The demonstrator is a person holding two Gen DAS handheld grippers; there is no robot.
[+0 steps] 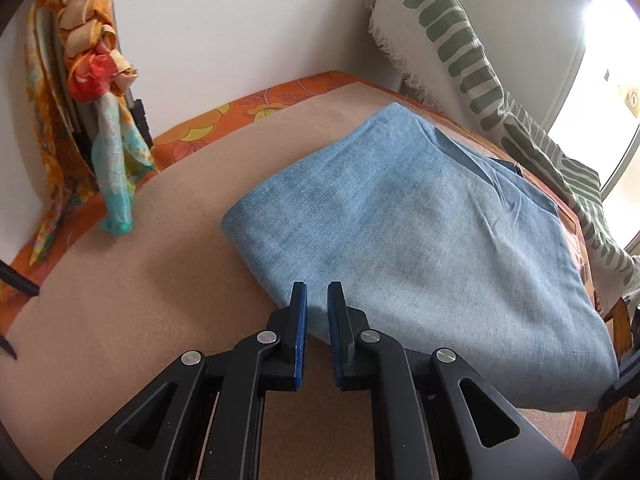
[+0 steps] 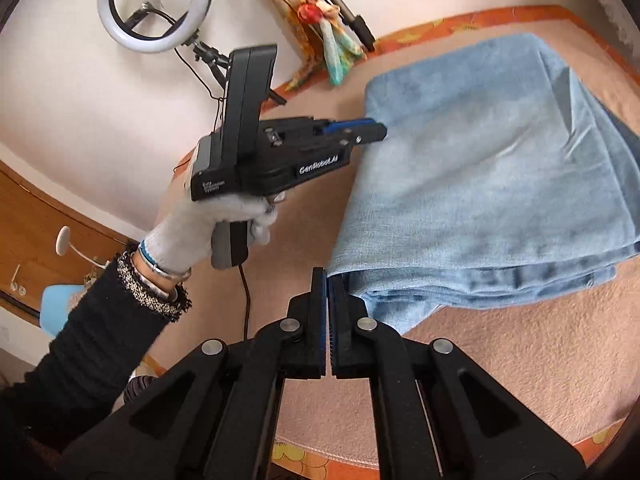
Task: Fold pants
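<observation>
The left gripper (image 1: pixel 317 300) is held in a white knit-gloved hand (image 2: pixel 224 220) with a black ribbed sleeve (image 2: pixel 100 332) and a bracelet at the wrist; it angles downward toward the near left edge of the pants (image 1: pixel 420 240). Its jaws stand almost together, with a narrow gap, pinching a thin fold of blue cloth at that edge. The right gripper (image 2: pixel 329 280) also tilts downward, at the near corner of the pants; its jaws are pressed together on the corner of the top layer, which rises slightly above the layers beneath. The pants are light blue denim, folded into a broad, roughly rectangular stack, with hemmed edges layered along the near side in the right wrist view. They lie on a tan, felt-like mat (image 1: pixel 120 300) covering the counter (image 1: pixel 256 108), whose orange floral cloth shows along the border. A knotted, multicoloured scarf (image 1: pixel 100 80) hangs at the far left by the white wall. A cream cloth with green stripes (image 1: pixel 460 52) hangs at the right. A ring light (image 2: pixel 156 4) stands against the wall.
</observation>
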